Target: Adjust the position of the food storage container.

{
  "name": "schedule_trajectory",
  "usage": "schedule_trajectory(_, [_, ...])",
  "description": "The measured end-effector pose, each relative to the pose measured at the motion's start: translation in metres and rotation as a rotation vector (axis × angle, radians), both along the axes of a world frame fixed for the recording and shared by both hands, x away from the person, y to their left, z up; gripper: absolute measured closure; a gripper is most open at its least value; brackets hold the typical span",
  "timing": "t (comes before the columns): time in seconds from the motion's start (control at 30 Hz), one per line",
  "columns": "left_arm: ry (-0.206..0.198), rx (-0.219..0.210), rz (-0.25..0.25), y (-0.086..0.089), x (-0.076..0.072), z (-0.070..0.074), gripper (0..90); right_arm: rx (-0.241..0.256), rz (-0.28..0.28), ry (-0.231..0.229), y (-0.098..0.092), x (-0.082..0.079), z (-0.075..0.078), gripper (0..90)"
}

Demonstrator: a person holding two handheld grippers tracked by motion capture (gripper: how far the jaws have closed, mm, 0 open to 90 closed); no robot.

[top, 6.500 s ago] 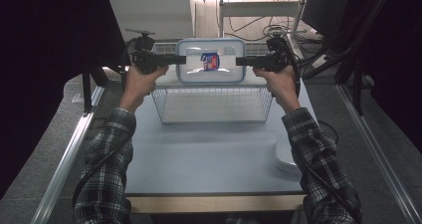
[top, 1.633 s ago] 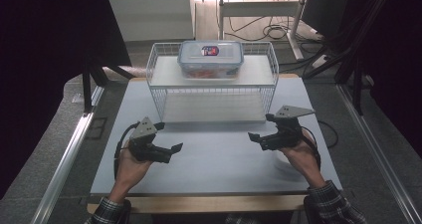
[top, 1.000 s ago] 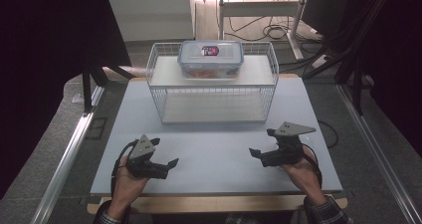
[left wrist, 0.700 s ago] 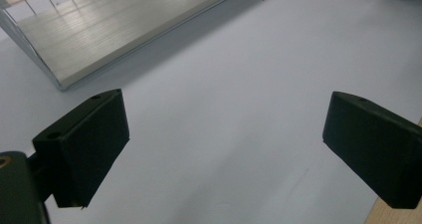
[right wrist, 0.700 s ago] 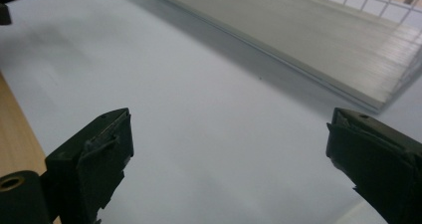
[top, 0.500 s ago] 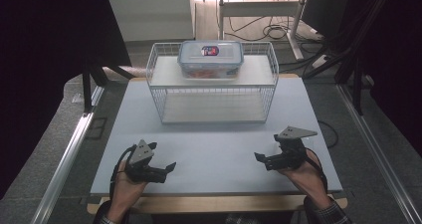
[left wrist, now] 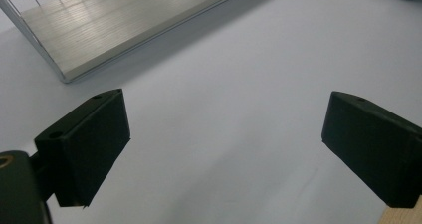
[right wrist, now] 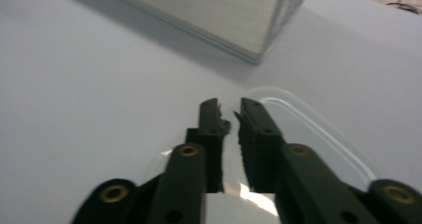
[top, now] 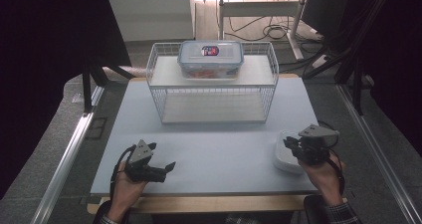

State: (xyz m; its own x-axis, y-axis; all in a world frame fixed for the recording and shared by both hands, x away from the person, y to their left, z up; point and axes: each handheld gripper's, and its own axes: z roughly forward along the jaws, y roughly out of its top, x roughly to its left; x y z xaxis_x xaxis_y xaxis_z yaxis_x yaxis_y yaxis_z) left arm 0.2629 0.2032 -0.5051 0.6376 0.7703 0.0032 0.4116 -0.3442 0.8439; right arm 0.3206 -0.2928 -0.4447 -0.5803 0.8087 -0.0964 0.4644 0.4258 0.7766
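Left tongs [top: 161, 168] gape over bare table [top: 219, 144]; right tongs [right wrist: 230, 115] nearly closed above white dish [top: 284, 157], wire rack [top: 214, 92] beyond.

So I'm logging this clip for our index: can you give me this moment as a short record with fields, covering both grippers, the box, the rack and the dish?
left gripper: held low over the table's near left part, jaws wide apart, nothing between them
right gripper: at the near right, over the white dish, jaws almost closed with a thin gap, nothing visibly clamped
box: clear lidded box on top of the wire rack
rack: white wire rack at the far middle of the table, lower shelf bare
dish: white dish near the table's right edge
table: pale grey top
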Motion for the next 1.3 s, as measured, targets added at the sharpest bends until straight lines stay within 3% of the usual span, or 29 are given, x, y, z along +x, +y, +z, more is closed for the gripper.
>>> schedule_trajectory(0.33, [0.009,0.004,0.000,0.000,0.001,-0.002,4.9,-0.006,-0.151,0.000,-0.044,-0.002,0.000,88.7])
schedule_trajectory(0.43, [0.013,0.003,0.003,0.001,0.001,-0.002,5.0,-0.008,-0.208,0.019,-0.059,-0.002,-0.005,88.9])
schedule_trajectory(0.57, [0.019,0.001,0.002,0.000,0.002,-0.003,5.0,-0.009,-0.236,0.049,-0.068,-0.001,-0.012,88.8])
schedule_trajectory(0.73, [0.024,-0.002,0.001,0.000,0.003,-0.004,5.1,-0.021,-0.245,0.068,-0.068,0.002,-0.016,89.1])
schedule_trajectory(0.93, [0.030,0.003,-0.002,-0.001,0.003,-0.005,5.2,0.002,-0.228,0.071,-0.063,0.005,-0.018,89.2])
schedule_trajectory(1.3, [0.039,0.005,-0.008,-0.004,0.005,-0.006,5.3,0.067,-0.121,0.109,-0.035,0.014,-0.022,89.1])
